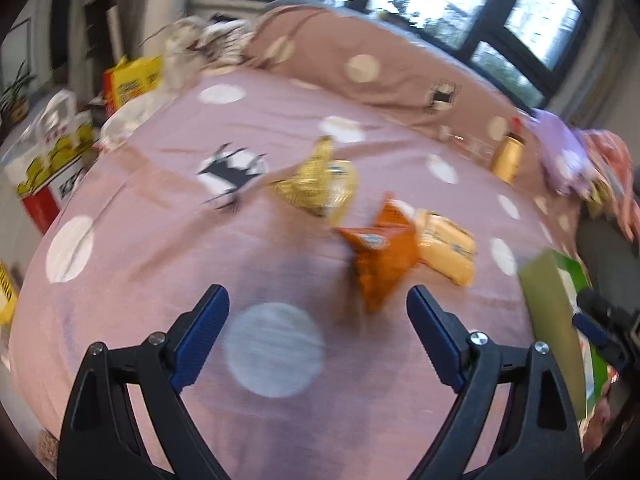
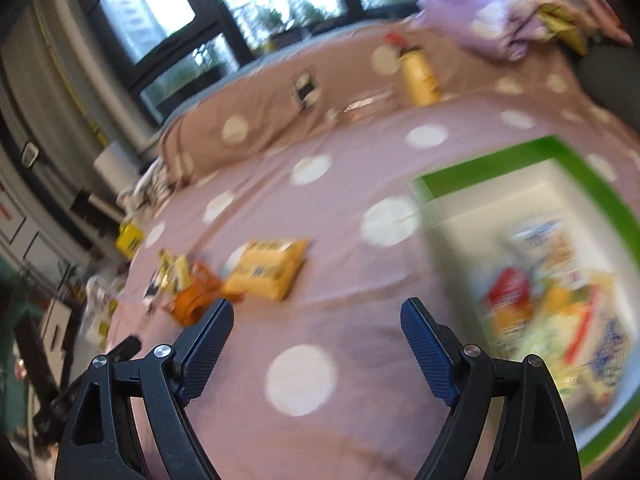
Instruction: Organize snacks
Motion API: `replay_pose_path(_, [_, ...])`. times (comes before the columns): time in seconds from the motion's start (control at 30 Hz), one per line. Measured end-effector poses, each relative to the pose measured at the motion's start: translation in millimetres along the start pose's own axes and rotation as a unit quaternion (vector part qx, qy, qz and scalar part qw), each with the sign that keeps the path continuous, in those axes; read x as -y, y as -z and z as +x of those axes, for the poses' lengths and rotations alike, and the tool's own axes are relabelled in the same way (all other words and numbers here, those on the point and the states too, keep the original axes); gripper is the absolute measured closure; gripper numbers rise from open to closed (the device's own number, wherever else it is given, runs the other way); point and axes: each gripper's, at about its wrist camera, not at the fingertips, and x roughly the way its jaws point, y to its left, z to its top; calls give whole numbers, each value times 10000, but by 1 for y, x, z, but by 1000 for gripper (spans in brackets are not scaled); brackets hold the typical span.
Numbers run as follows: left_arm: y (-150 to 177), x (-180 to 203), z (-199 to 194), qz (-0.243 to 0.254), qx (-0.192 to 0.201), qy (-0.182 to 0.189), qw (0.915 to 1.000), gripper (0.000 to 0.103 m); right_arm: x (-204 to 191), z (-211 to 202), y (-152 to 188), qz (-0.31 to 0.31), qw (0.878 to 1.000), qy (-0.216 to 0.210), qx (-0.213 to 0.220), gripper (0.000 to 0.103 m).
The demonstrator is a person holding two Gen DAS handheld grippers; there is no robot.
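Three snack packs lie on a pink polka-dot bedsheet [image 1: 140, 240]: an orange pack [image 1: 380, 252], a pale yellow pack [image 1: 448, 248] beside it, and a gold pack [image 1: 320, 184] farther off. My left gripper [image 1: 318, 304] is open and empty, just short of the orange pack. My right gripper [image 2: 316, 316] is open and empty above the sheet. A green-rimmed box [image 2: 492, 164] with several snacks inside sits to its right. The orange pack [image 2: 196, 296], the yellow pack [image 2: 268, 268] and the gold pack [image 2: 174, 274] lie ahead-left of it.
A yellow bottle [image 1: 508, 158] lies near the pillows at the bed's far side. A purple cloth bundle [image 1: 560, 156] sits at the far right. Boxes [image 1: 52, 160] and a yellow bag [image 1: 132, 80] stand beside the bed on the left. The green box's edge [image 1: 556, 320] shows at right.
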Motion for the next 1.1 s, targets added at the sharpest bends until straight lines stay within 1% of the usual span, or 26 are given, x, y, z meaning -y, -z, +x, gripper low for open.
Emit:
replay_pose_path(0.07, [-2,-9,2,-185,-14,-41,9998,12,-11,21,-2,166,9994,-75,-296,17])
replay_pose_path(0.13, [-4,-11,4,-210,-81,-54,9997,12,-23,43,-7,187,9986,2,-490,17])
replay_pose_path(0.27, [-5,-15,4,-146,-139,-153,9997,12,-47,93,-21,173,9952,351,-898,17])
replay_pose_path(0.37, [-7,-19,3,-129,-119,-108,9998,12,-60,121,-30,134,9937,544,-967,17])
replay_pose_path(0.5, [-7,-25,0,-226,-30,-219,9995,12,-68,152,-41,136,9886,1031,-1092,17])
replay_pose_path(0.57, [-9,-28,-1,-256,-39,-183,9995,12,-70,165,-43,68,9843,1365,-1118,17])
replay_pose_path(0.7, [-12,-33,-1,-366,-93,-72,9993,12,-71,181,-41,30,9816,1423,-1276,16])
replay_pose_path(0.77, [-13,-33,0,-407,-108,-73,9991,12,-74,180,-40,-83,9814,1523,-1168,16])
replay_pose_path(0.87, [-13,-31,1,-373,-142,-79,9992,12,-74,176,-37,-155,9821,1525,-1098,17])
replay_pose_path(0.97, [-12,-28,1,-278,-153,-58,9995,12,-75,169,-34,-366,9826,1485,-1053,31])
replay_pose_path(1.03, [-11,-26,2,-238,-155,-58,9996,12,-75,163,-33,-460,9828,1433,-1066,35])
replay_pose_path(1.1, [-10,-24,2,-224,-180,-69,9996,12,-70,149,-29,-407,9849,1230,-1150,35])
